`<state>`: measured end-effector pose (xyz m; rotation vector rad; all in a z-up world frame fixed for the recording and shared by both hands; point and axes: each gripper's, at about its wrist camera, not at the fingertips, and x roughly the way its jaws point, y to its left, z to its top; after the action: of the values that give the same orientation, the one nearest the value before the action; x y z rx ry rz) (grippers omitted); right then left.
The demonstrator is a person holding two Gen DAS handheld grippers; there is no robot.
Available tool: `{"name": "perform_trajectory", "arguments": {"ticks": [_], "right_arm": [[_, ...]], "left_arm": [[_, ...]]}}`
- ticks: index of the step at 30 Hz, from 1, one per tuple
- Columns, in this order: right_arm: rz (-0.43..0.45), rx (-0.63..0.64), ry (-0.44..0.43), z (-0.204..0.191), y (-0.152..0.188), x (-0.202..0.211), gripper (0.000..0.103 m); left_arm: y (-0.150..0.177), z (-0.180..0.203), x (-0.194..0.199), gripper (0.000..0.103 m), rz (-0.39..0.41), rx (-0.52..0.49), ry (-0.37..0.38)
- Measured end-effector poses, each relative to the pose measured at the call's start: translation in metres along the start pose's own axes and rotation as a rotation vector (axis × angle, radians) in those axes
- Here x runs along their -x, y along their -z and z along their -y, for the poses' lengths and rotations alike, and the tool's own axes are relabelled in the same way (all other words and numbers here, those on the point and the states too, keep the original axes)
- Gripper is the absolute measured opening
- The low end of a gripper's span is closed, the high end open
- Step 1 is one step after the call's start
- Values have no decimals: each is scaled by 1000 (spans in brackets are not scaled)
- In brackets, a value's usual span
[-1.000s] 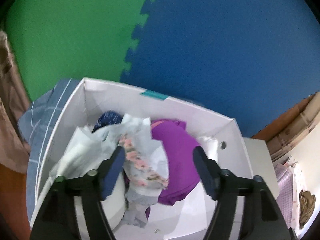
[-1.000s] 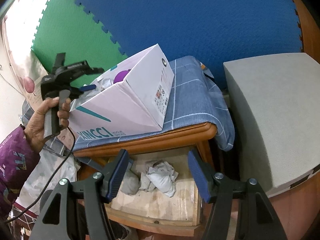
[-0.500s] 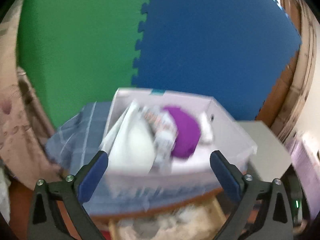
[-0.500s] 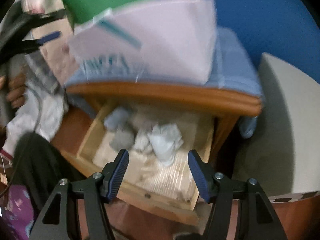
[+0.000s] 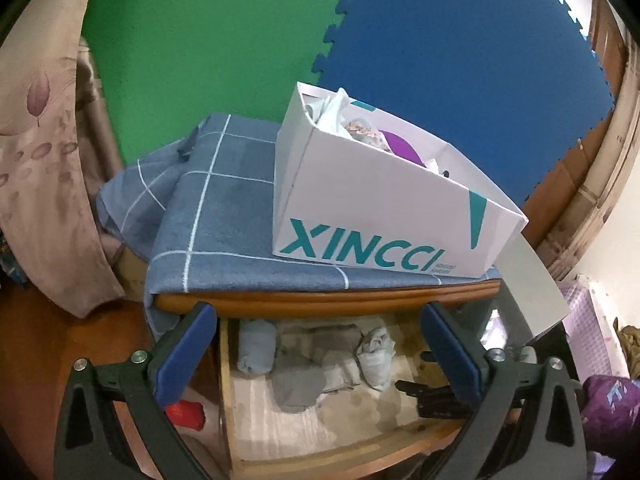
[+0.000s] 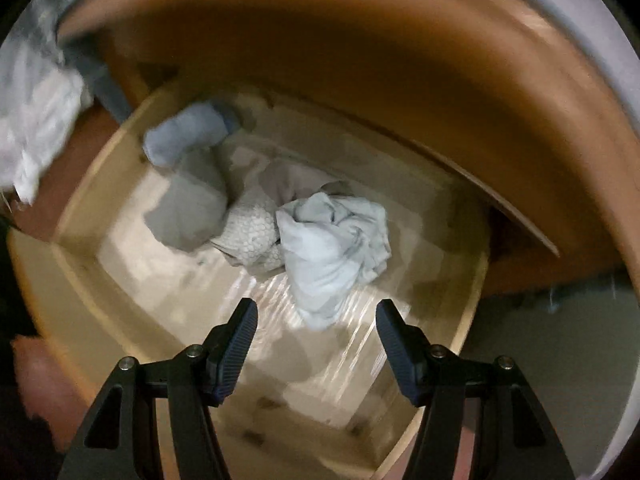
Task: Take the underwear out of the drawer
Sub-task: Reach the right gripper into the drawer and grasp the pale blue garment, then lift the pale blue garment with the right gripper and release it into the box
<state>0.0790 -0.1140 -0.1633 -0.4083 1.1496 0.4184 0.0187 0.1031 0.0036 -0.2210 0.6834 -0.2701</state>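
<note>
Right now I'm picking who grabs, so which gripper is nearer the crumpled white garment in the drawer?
Right. The right gripper hangs just above the white garment, jaws open. The left gripper sits back outside the drawer.

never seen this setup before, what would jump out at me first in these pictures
The white box with big teal lettering, stuffed with clothes, stands on the blue checked cloth over the wooden cabinet, against green and blue wall mats. Below it the drawer is open, and a crumpled pale garment lies inside just ahead of the open right tool.
</note>
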Motion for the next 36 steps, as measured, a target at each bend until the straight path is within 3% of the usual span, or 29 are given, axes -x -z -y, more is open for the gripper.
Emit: {"name": "perform_trajectory", "arguments": {"ticks": [6, 10, 13, 19, 21, 24, 26, 30, 36], "right_arm": [[-36, 166, 119, -28, -17, -26, 63], [-53, 305, 269, -43, -19, -46, 63], [-81, 309, 303, -40, -21, -59, 64], [-124, 336, 284, -40, -23, -77, 64], [-177, 327, 287, -41, -19, -93, 47], [-177, 359, 303, -43, -17, -91, 37], [-173, 389, 309, -46, -12, -85, 35], [-162, 380, 236, -44, 2, -58, 34], [-71, 264, 113, -27, 2, 8, 34]], "left_arm": [[2, -6, -9, 101, -45, 18, 14], [2, -5, -14, 101, -72, 9, 13], [4, -5, -21, 101, -100, 2, 10], [4, -6, -28, 101, -122, 1, 7], [5, -7, -30, 101, -129, 8, 7], [5, -8, -31, 101, -133, 14, 5], [4, -9, -32, 101, -136, 19, 2], [5, -14, -36, 101, -161, 56, 9], [5, -16, -38, 101, -168, 68, -1]]}}
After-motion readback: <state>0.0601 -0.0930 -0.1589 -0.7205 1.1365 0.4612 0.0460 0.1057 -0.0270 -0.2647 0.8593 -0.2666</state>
